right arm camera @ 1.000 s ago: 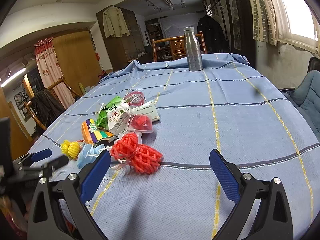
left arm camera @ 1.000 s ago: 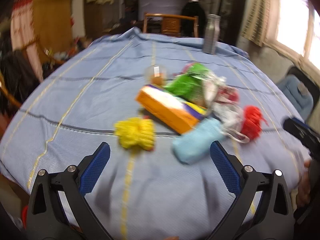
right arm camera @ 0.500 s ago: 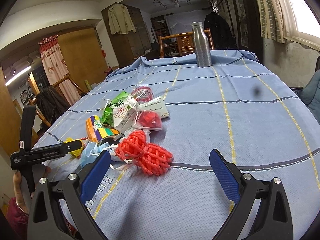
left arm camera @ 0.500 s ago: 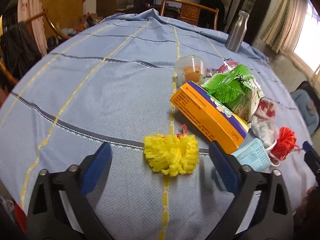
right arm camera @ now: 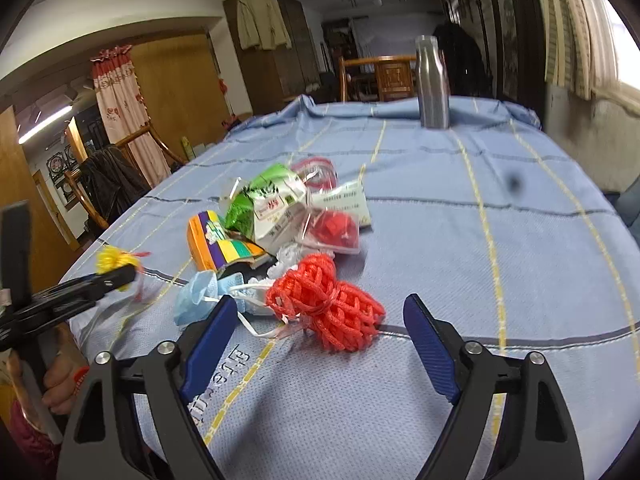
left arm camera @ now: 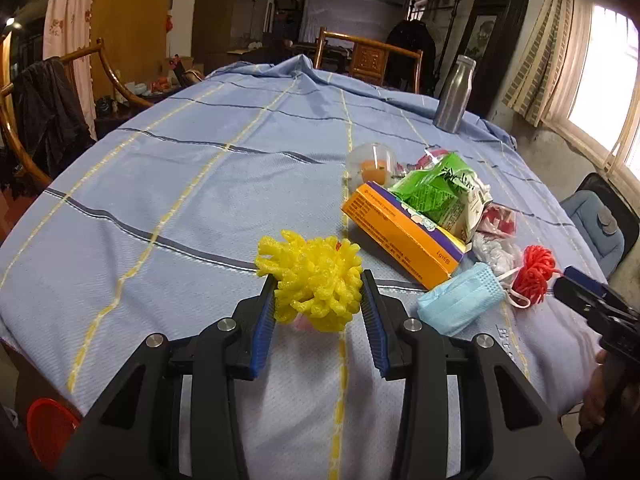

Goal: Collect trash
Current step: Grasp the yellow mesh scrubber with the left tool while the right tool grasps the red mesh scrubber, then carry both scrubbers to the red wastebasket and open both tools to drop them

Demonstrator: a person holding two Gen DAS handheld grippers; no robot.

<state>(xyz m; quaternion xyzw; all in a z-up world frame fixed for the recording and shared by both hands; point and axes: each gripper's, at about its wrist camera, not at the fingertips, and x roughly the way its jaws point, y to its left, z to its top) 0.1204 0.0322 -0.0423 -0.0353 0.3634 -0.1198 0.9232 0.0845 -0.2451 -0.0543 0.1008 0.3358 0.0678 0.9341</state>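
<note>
Left claw (left arm camera: pixel 319 294) clamped on yellow foam net (left arm camera: pixel 314 282), right claw (right arm camera: pixel 316 322) spread.

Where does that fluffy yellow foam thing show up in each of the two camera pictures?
Left wrist view: the yellow foam net sits low in the centre, clamped between the left hand-held gripper.
Right wrist view: it is small at the far left edge, at the tip of that same gripper.
Shared landmark: the steel bottle standing at the table's far end.
</note>
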